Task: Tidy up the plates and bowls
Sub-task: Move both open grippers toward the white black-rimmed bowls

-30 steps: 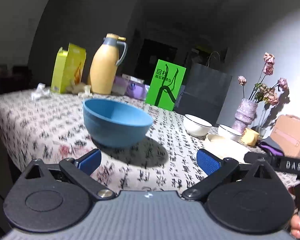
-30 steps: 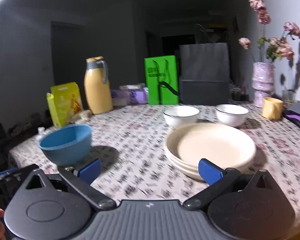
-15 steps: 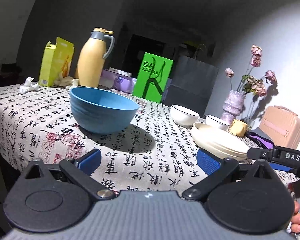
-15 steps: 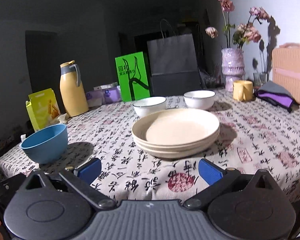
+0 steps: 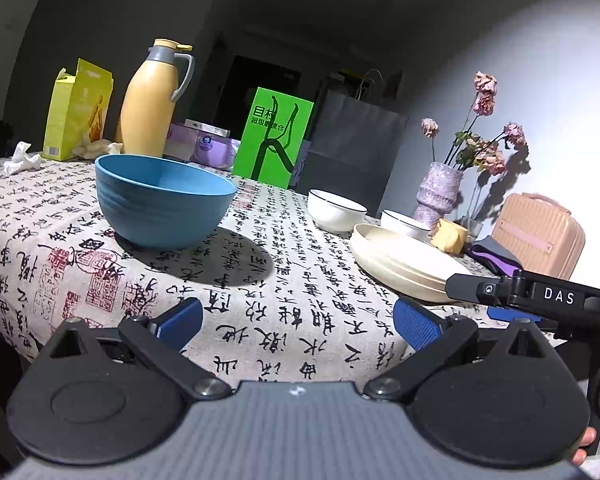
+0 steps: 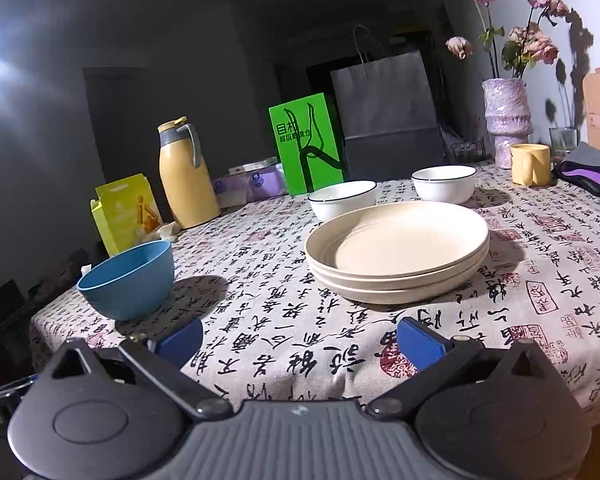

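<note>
**Both grippers empty at the near edge, dishes spread out ahead**

The tabletop (image 6: 260, 344), under a cloth printed with black characters, fills both views; its near edge drops behind the gripper bodies. Behind the dishes a dark paper bag (image 6: 384, 108) blends into the unlit room. The stacked cream plates (image 6: 396, 252) sit right of centre; I count 2 rims, possibly a 3rd, hard to tell. The blue bowl (image 5: 164, 200) stands alone at the left, well apart from them. 2 white bowls (image 6: 342, 198) (image 6: 444, 183) sit just behind the plates, the near one partly hidden by the plate rim. The left gripper (image 5: 298, 322) and right gripper (image 6: 300, 338) hover with fingers spread wide, grasping nothing. At the left view's right edge, fingertips of a hand (image 5: 584, 444) are cut off.
</note>
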A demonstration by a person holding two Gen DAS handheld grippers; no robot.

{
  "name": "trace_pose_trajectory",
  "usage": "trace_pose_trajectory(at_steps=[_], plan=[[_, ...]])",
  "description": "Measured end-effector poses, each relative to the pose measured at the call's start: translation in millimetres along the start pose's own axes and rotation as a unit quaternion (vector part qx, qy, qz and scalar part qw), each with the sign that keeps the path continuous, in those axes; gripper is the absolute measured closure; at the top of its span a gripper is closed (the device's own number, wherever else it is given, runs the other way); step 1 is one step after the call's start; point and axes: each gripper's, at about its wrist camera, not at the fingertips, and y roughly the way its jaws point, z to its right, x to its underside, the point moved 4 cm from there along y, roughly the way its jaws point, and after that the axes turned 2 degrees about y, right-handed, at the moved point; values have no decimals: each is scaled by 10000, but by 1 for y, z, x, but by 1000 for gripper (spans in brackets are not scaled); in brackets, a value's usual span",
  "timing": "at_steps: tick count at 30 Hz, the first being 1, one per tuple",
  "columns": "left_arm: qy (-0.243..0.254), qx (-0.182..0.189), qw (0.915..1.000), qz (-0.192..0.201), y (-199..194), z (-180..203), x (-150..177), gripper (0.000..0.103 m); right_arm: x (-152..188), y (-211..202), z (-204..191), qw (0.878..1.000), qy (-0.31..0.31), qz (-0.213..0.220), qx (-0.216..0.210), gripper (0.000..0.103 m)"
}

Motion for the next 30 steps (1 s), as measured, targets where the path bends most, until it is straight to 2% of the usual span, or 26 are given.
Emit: trace_pose_trajectory(at_steps=[4, 14, 24, 30], plan=[[15, -183, 9997, -149, 8, -1, 1, 0, -5, 6, 7, 10000, -25, 26, 9, 0], [82, -171, 9989, -432, 31, 2, -4, 0, -24, 16, 37, 9991, -132, 293, 293, 0], [122, -261, 9988, -383, 52, -1, -27, 0, -72, 29, 61, 9945, -526, 674, 601, 0], [-50, -159, 9993, -337, 71, 0, -51, 0, -101, 41, 62, 9933, -780, 731, 430, 0]])
